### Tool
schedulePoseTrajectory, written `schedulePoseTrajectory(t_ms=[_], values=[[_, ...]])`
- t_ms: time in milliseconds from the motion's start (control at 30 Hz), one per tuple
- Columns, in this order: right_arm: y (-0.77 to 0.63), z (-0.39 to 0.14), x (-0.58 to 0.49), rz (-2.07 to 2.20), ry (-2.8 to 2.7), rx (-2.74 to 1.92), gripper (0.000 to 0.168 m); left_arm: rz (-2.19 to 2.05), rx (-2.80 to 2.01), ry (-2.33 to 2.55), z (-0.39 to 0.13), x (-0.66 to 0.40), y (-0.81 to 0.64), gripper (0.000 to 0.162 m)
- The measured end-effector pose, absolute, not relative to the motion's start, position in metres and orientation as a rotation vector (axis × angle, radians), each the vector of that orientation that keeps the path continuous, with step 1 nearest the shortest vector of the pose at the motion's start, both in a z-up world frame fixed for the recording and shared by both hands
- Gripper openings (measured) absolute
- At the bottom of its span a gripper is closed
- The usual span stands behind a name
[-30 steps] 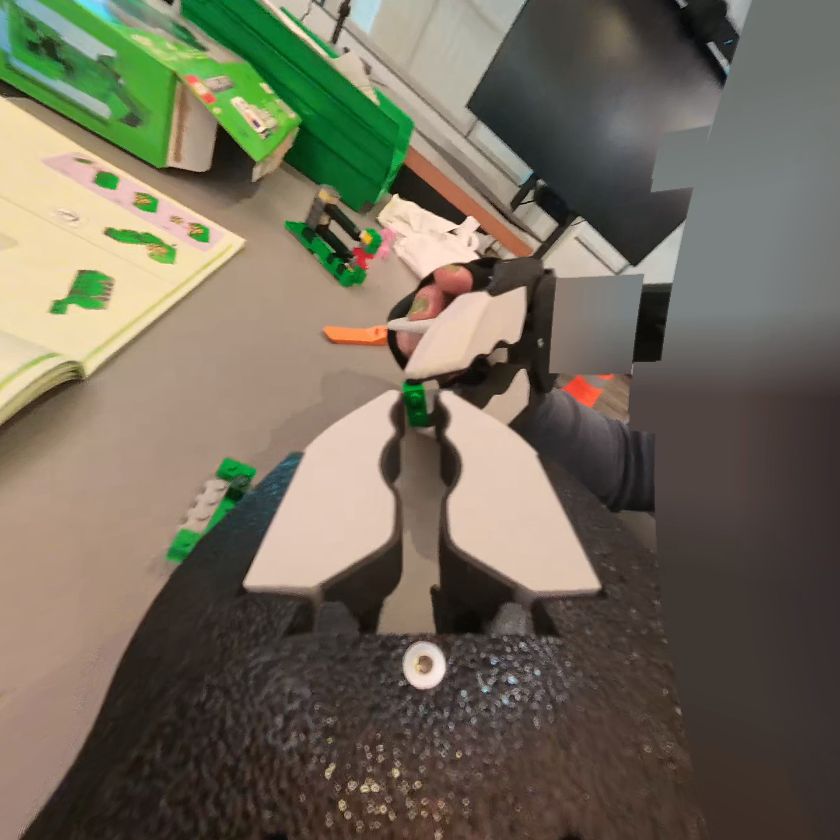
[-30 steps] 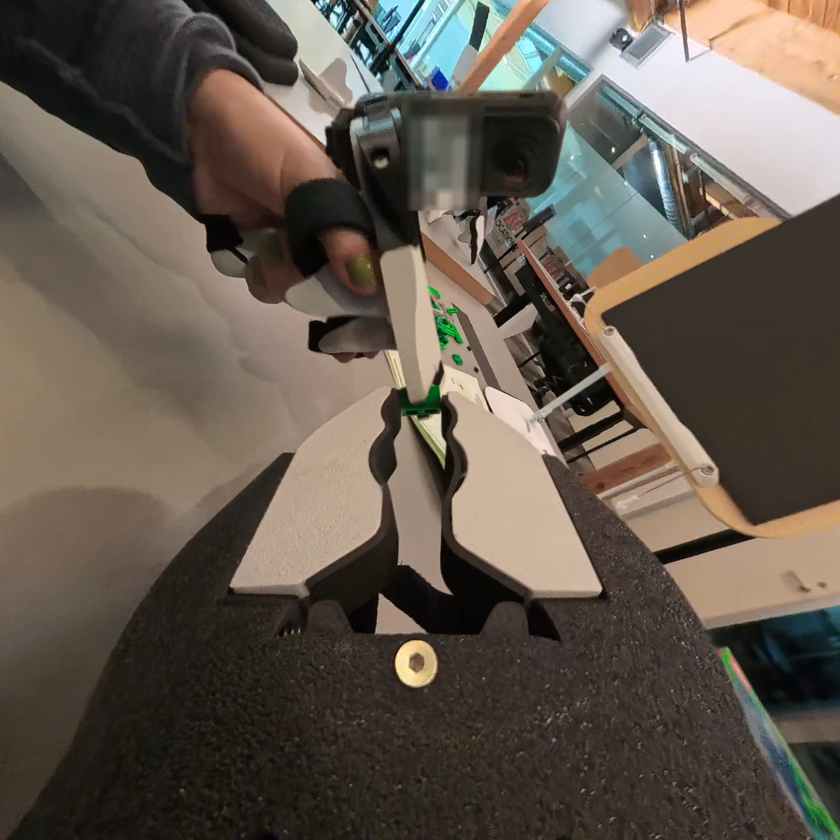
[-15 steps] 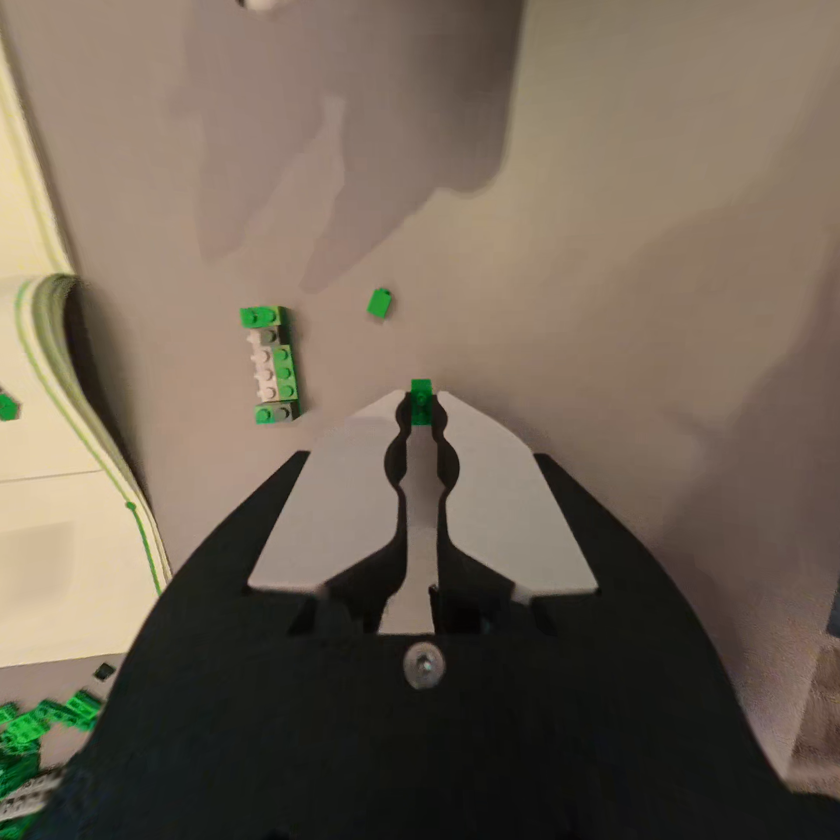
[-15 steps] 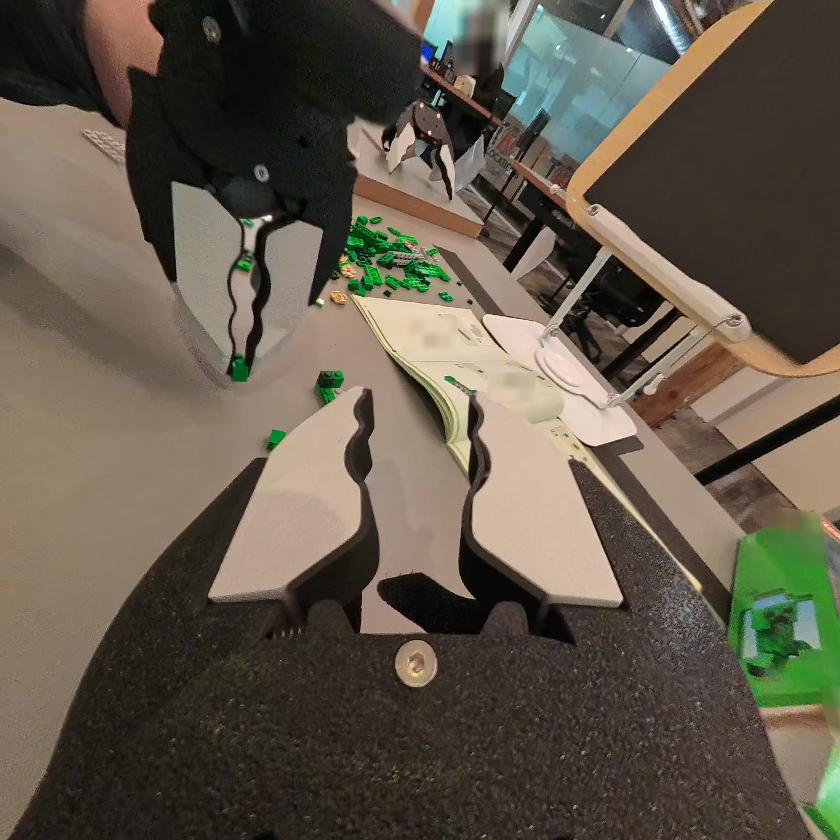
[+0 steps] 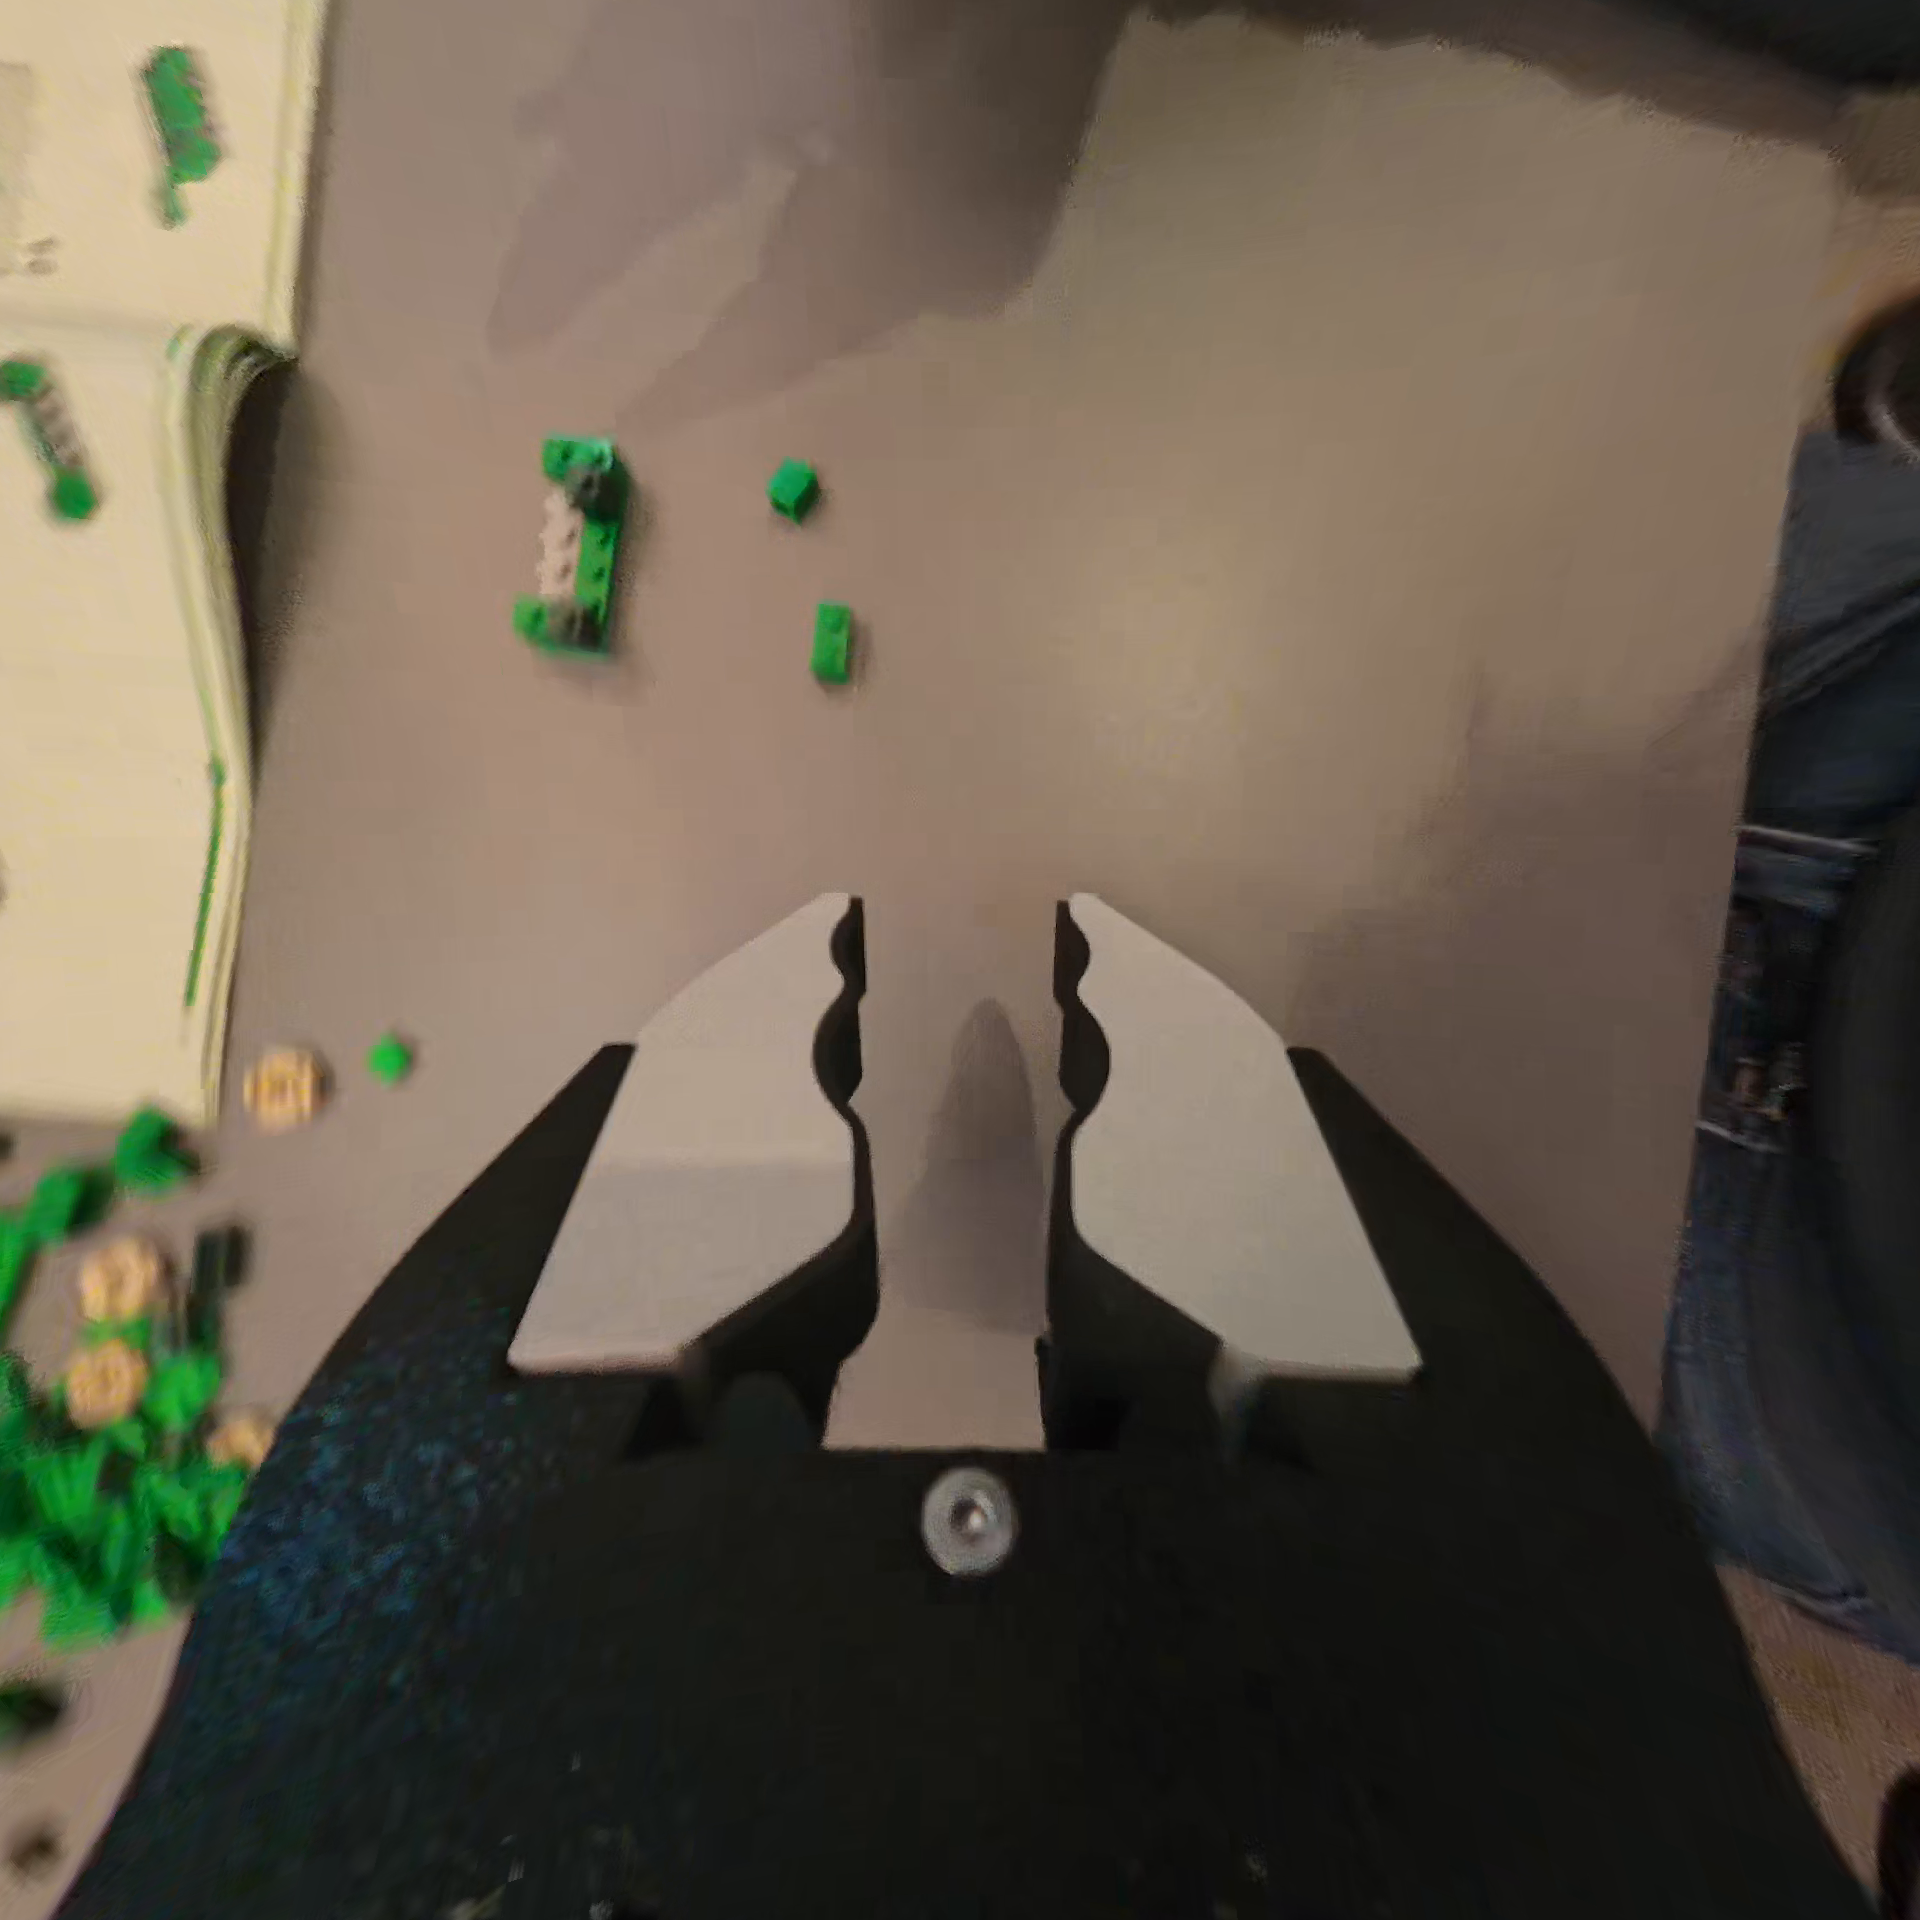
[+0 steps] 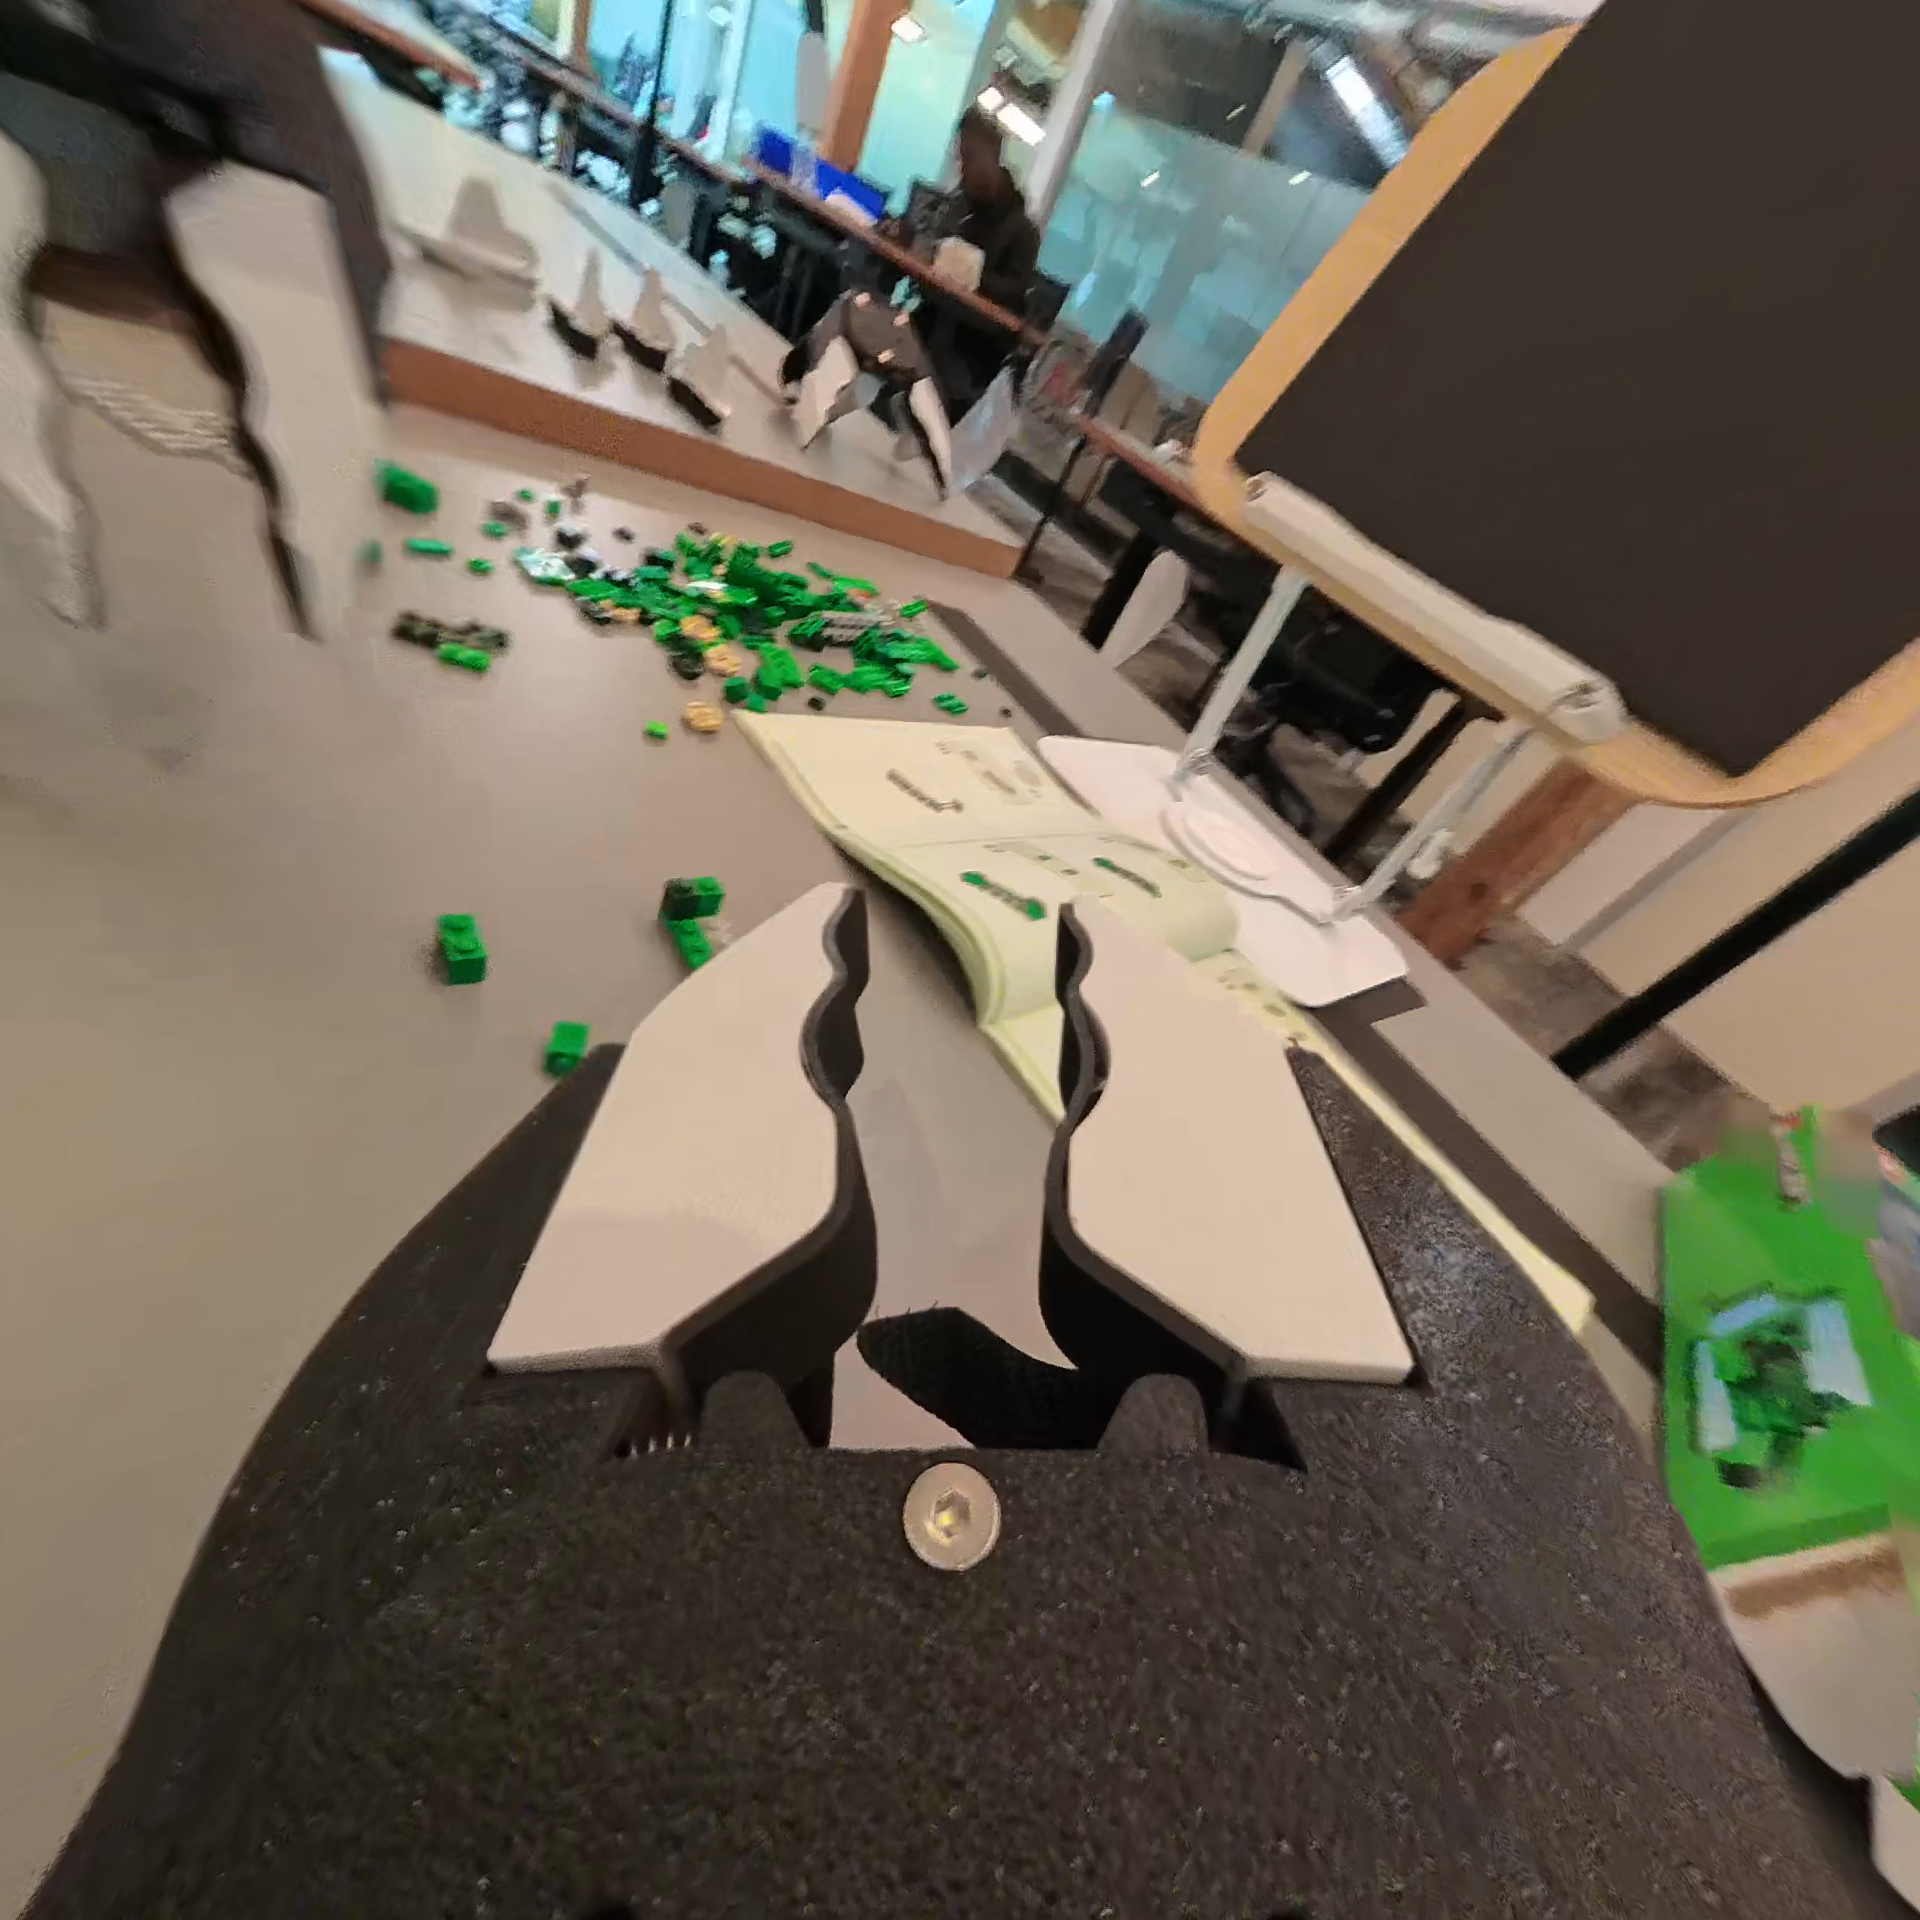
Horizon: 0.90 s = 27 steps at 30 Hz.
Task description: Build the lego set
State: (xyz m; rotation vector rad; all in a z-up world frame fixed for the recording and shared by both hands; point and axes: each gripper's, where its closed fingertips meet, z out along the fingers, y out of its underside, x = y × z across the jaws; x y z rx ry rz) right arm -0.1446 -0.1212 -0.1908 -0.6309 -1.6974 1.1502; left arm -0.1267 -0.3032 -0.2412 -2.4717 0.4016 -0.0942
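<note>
My left gripper (image 5: 958, 904) is open and empty, hovering over the grey table (image 5: 1247, 520). Ahead of it lie a small green brick (image 5: 834, 642), a second green brick (image 5: 795, 488) and a small green-and-grey assembly (image 5: 571, 545). My right gripper (image 6: 961, 925) is open and empty, low over the table. In the right wrist view the bricks (image 6: 460, 948) (image 6: 566, 1044) and the assembly (image 6: 691, 914) lie left of its fingertips. The left gripper's fingers (image 6: 281, 343) show blurred at the upper left of that view.
An open instruction booklet (image 5: 104, 623) (image 6: 987, 852) lies beside the assembly. A pile of loose green and tan pieces (image 5: 94, 1455) (image 6: 748, 613) sits beyond it. A white lamp base (image 6: 1247, 862) and a green box (image 6: 1787, 1351) stand at the right. A person's jeans (image 5: 1818, 935) are at the table edge.
Both grippers held one small green brick together. The right let go first, then the left swung down to the table, opened and left the brick there.
</note>
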Motion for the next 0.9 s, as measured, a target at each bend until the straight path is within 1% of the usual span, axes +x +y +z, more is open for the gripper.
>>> schedulePoseTrajectory(t_ms=[33, 133, 167, 267, 467, 600, 700, 800, 867, 900], values=[[-0.119, -0.189, -0.146, 1.138, -1.659, -0.63, 0.032, -0.016, -2.44, 0.321, -0.238, -0.135, -0.32, 0.034], [-0.112, -0.197, -0.152, 1.087, -1.611, -0.669, 0.03, 0.331, -2.413, -0.004, -0.234, -0.19, -0.388, 0.031], [-0.11, -0.201, -0.154, 1.061, -1.611, -0.681, 0.03, 0.38, -2.419, -0.127, -0.235, -0.206, -0.412, 0.031], [-0.108, -0.21, -0.157, 1.025, -1.637, -0.696, 0.029, 0.207, -2.371, -0.368, -0.241, -0.219, -0.445, 0.028], [-0.105, -0.211, -0.155, 1.059, -1.626, -0.731, 0.028, 0.104, -2.34, -0.331, -0.248, -0.223, -0.425, 0.03], [-0.104, -0.212, -0.156, 1.068, -1.631, -0.737, 0.028, 0.198, -2.463, -0.344, -0.274, -0.236, -0.412, 0.034], [-0.106, -0.213, -0.156, 1.057, -1.642, -0.729, 0.028, 0.155, -2.476, -0.356, -0.285, -0.236, -0.402, 0.033], [-0.108, -0.212, -0.157, 1.071, -1.648, -0.742, 0.025, 0.181, -2.502, -0.331, -0.29, -0.236, -0.398, 0.013], [-0.121, -0.204, -0.157, 1.181, -1.665, -0.799, 0.021, 0.262, -2.403, -0.219, -0.276, -0.231, -0.38, 0.0], [-0.136, -0.198, -0.157, 1.3, -1.693, -0.834, 0.02, 0.315, -2.322, -0.135, -0.264, -0.225, -0.367, 0.0]])
